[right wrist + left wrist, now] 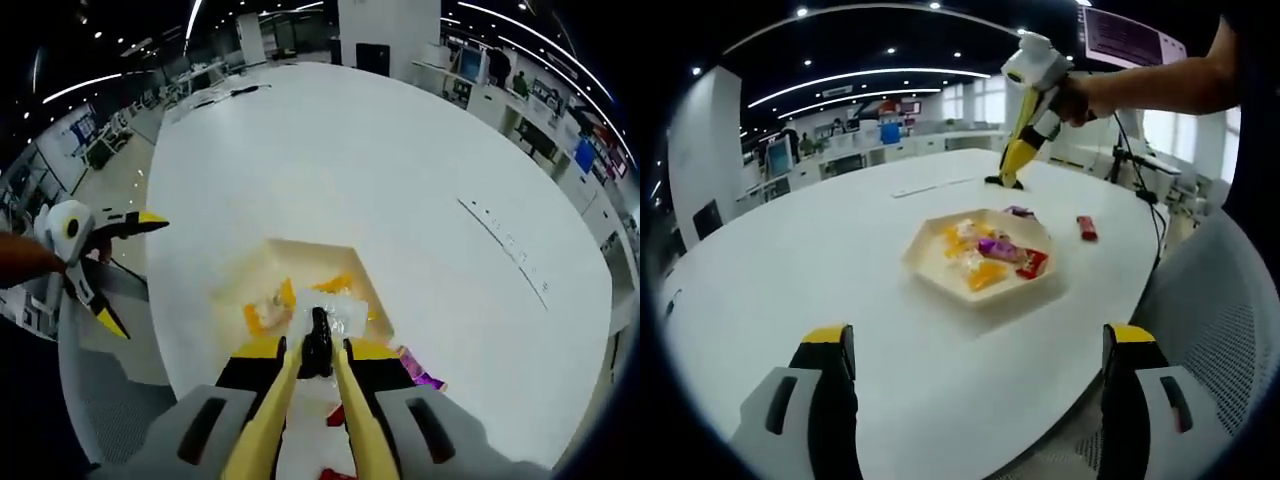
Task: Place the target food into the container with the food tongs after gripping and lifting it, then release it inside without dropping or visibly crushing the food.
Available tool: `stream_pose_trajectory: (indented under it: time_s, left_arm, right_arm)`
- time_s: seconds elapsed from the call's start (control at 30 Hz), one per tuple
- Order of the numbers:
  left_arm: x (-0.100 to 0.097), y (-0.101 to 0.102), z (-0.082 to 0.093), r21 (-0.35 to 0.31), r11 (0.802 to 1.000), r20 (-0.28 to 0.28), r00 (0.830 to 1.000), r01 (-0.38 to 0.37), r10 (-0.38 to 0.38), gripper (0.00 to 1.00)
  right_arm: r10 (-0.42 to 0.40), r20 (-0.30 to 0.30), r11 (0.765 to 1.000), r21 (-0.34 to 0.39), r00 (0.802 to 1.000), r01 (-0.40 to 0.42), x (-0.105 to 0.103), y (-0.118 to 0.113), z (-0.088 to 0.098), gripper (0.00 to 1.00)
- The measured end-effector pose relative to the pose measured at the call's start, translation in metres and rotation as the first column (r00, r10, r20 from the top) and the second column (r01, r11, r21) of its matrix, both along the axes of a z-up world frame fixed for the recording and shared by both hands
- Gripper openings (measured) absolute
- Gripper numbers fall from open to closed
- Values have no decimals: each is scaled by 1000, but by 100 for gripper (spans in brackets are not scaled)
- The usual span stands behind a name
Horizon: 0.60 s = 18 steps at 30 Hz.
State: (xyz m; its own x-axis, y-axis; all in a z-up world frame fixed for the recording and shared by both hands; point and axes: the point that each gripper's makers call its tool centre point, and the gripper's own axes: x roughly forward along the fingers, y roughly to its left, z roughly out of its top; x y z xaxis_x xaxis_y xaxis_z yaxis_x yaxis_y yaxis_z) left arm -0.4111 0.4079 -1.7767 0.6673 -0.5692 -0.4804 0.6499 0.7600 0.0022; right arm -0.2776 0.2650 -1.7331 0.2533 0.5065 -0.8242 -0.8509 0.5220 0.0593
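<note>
Clear-wrapped food (322, 312) hanging over the tray (305, 250), pinched in the tongs (318, 350) your right gripper (316, 395) is clenching, your left gripper (975, 375) gaping wide over the white table (820, 260).

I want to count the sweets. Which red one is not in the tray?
The red candy lying alone on the white table, right of the tray. The other red one sits inside with the rest.
</note>
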Motion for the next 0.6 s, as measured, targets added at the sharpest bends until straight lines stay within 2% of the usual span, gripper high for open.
stream_pose_trajectory:
  time_s: [0.13,0.3,0.47,0.6]
  left_arm:
    - [0,1,1,-8,1000,-3,1000,-5,5,99]
    - [1,1,0,-5,1000,-1,1000,-5,5,99]
    - [0,0,1,-8,1000,-1,1000,-3,3,99]
    - [0,0,1,-9,1000,-4,1000,1,-1,98]
  right_arm:
    - [38,-2,999,34,999,-38,-9,25,5,21]
    - [95,-3,995,16,995,-95,-14,47,5,22]
    - [138,20,990,-9,990,-138,-15,56,6,22]
    - [148,-14,989,25,989,-148,-20,60,5,23]
